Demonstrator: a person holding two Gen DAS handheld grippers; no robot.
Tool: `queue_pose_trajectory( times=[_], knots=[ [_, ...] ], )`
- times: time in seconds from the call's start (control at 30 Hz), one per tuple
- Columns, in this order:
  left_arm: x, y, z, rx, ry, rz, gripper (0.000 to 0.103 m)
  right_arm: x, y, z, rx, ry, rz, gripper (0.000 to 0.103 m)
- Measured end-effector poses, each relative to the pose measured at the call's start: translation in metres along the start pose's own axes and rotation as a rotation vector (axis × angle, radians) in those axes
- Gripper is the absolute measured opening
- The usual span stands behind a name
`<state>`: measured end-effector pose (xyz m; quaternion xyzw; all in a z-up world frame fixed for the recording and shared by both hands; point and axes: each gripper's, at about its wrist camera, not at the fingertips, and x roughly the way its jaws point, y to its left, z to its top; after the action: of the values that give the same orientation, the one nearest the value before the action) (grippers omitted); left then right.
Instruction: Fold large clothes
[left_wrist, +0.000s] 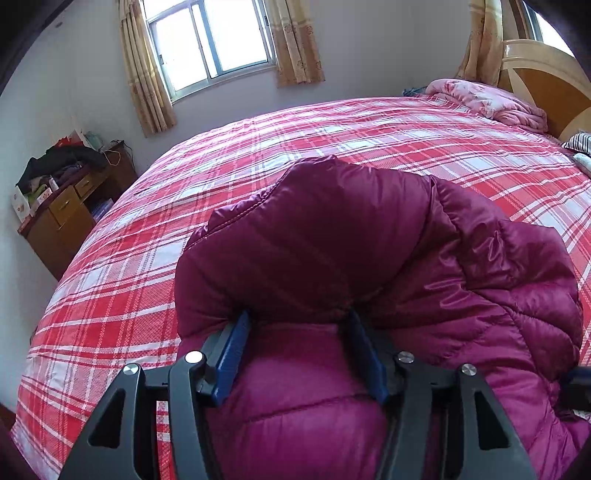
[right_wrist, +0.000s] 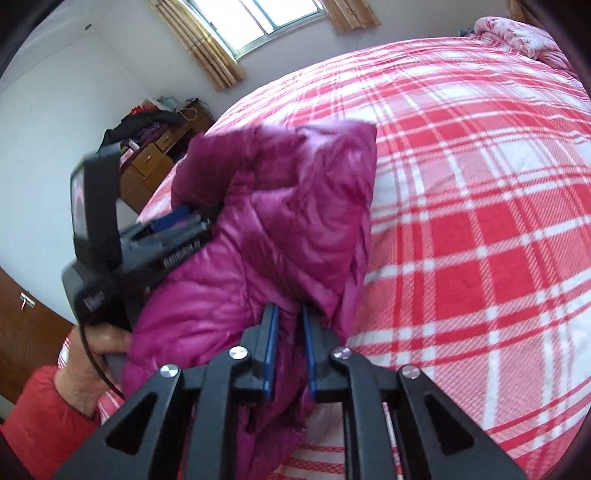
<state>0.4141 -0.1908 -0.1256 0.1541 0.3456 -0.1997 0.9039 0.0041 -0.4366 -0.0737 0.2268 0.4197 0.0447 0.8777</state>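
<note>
A magenta quilted down jacket (left_wrist: 369, 258) is held up over a bed with a red and white plaid cover (left_wrist: 184, 206). My left gripper (left_wrist: 297, 319) has its blue fingers (left_wrist: 232, 354) closed on a thick bulge of the jacket. My right gripper (right_wrist: 288, 314) is shut on a fold of the jacket (right_wrist: 280, 221), with fabric squeezed between its blue fingers (right_wrist: 271, 343). The right wrist view also shows the left gripper's body (right_wrist: 110, 240) and the hand holding it, pressed into the jacket's left side.
A wooden desk (left_wrist: 70, 218) piled with clothes and boxes stands beyond the bed's left edge. A pink quilt (left_wrist: 487, 99) lies by the wooden headboard (left_wrist: 546, 81) at the far right. A curtained window (left_wrist: 210, 40) is in the far wall.
</note>
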Motion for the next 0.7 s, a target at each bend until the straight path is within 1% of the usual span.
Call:
queue_pose_trajectory(
  times=[0.03,0.07,0.1,0.17,0.2,0.3,0.33,0.4,0.43,0.47,0.57,0.7],
  knots=[
    [0.0,0.0,0.0,0.0,0.0,0.003,0.059,-0.007,0.001,0.012,0.0,-0.031,-0.008,0.016],
    [0.0,-0.001,0.0,-0.001,-0.002,0.007,0.059,-0.011,0.003,0.025,-0.011,-0.06,-0.026,0.021],
    [0.0,-0.001,0.0,-0.001,-0.005,0.011,0.059,-0.013,0.006,0.037,-0.029,-0.082,-0.053,0.024],
    [-0.001,-0.002,0.0,0.002,-0.01,0.021,0.06,-0.007,0.016,0.06,-0.07,-0.1,-0.088,0.028],
    [-0.001,-0.003,0.0,0.003,-0.011,0.025,0.06,0.001,0.019,0.071,-0.085,-0.093,-0.091,0.034],
    [-0.001,-0.003,0.0,0.003,-0.013,0.029,0.061,0.037,0.028,0.098,-0.134,-0.022,-0.083,0.034],
    [-0.001,-0.003,0.0,0.001,-0.012,0.027,0.061,0.049,0.03,0.099,-0.15,-0.001,-0.102,0.034],
    [0.0,-0.001,0.0,-0.003,-0.012,0.024,0.061,0.072,0.028,0.099,-0.171,0.019,-0.186,0.034],
    [0.0,-0.001,0.0,-0.005,-0.012,0.021,0.061,0.083,0.023,0.099,-0.167,0.026,-0.21,0.034],
    [0.0,-0.001,0.0,-0.007,-0.011,0.02,0.061,0.09,0.018,0.096,-0.151,0.023,-0.215,0.034],
    [0.003,0.0,0.001,-0.014,-0.005,0.018,0.061,0.101,0.002,0.088,-0.084,-0.007,-0.179,0.034],
    [0.008,0.0,0.003,-0.027,0.008,0.011,0.062,0.112,-0.006,0.083,-0.049,-0.017,-0.146,0.034]
  ],
)
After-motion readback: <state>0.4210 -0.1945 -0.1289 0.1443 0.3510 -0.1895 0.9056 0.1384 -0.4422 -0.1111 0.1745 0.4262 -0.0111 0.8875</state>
